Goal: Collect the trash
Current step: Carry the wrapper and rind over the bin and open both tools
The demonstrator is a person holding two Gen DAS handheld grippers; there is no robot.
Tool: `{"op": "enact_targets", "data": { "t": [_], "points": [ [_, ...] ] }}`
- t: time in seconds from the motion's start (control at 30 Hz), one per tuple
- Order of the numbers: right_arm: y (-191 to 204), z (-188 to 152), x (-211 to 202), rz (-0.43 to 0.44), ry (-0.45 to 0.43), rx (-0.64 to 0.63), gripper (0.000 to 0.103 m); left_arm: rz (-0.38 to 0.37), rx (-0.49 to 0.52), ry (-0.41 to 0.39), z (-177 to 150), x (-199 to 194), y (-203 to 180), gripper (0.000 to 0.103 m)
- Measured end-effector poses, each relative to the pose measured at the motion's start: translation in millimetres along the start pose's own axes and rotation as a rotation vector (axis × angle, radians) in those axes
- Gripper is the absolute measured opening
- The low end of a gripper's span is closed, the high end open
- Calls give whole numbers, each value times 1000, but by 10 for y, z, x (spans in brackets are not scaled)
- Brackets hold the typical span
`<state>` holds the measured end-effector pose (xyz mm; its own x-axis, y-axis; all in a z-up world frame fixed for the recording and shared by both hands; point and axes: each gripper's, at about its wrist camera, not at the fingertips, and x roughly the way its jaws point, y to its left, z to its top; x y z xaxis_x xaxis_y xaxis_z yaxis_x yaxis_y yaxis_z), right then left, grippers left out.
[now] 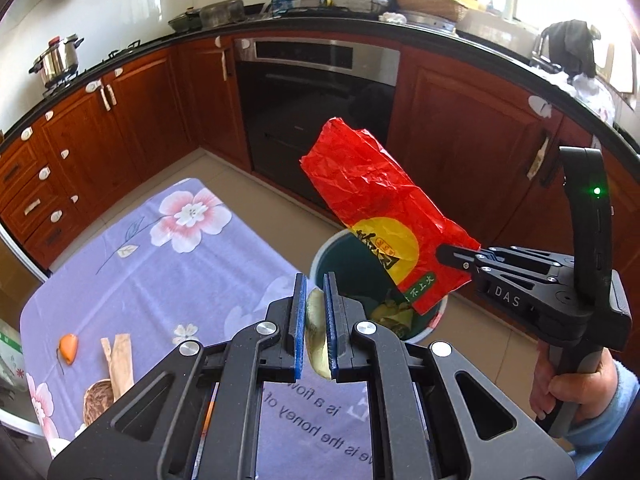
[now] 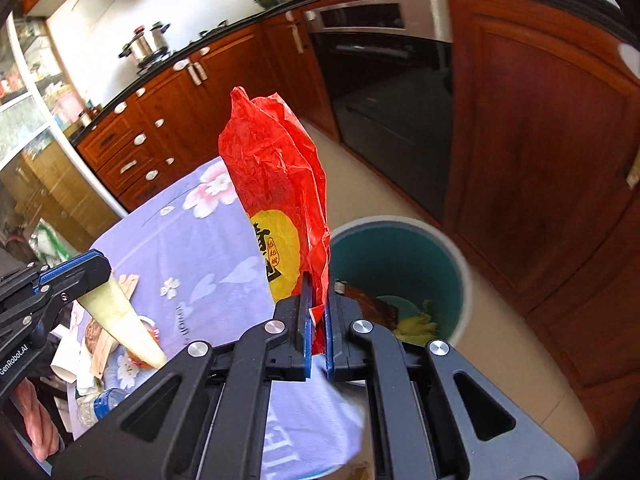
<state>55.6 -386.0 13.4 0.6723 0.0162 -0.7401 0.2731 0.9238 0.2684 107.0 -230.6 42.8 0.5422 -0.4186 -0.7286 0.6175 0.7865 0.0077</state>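
Observation:
My right gripper [image 2: 316, 312] is shut on a crumpled red wrapper [image 2: 276, 184] with a yellow circle and holds it upright beside the bin. The wrapper also shows in the left wrist view [image 1: 380, 216], above the bin, pinched by the right gripper [image 1: 460, 256]. My left gripper [image 1: 316, 320] is shut on a pale yellow-green peel strip [image 1: 316, 328]; in the right wrist view the left gripper [image 2: 92, 268] holds the peel [image 2: 120, 316] hanging down over the table. The round teal bin [image 2: 396, 264] with a white rim stands on the floor by the table and holds yellow scraps.
The table has a purple flowered cloth [image 1: 160, 264]. On it lie an orange peel piece [image 1: 69, 348], wooden sticks [image 1: 120, 364] and a woven coaster [image 1: 98, 400]. A plastic bottle [image 2: 98, 402] and paper scraps lie near the table's left end. Wooden cabinets and an oven [image 1: 316, 112] stand behind.

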Motion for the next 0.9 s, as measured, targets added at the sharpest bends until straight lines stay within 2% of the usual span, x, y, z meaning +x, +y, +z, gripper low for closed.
{"op": "enact_targets", "data": {
  "t": [0.17, 0.43, 0.67, 0.83, 0.87, 0.9],
  "points": [
    [-392, -50, -41, -49, 20, 46, 5, -25, 6, -3, 73, 209, -285, 9],
    [-793, -125, 133, -116, 121, 65, 5, -17, 25, 16, 74, 486, -552, 9],
    [-896, -143, 479, -126, 223, 82, 5, -22, 22, 34, 143, 658, -582, 9],
    [-853, -89, 724, -109, 237, 78, 9, -33, 17, 54, 194, 815, -564, 9],
    [-837, -66, 765, -97, 240, 79, 11, -37, 14, 60, 213, 864, -560, 9],
    [-829, -43, 802, -82, 244, 86, 28, -40, 11, 65, 221, 901, -552, 9]
  ]
}}
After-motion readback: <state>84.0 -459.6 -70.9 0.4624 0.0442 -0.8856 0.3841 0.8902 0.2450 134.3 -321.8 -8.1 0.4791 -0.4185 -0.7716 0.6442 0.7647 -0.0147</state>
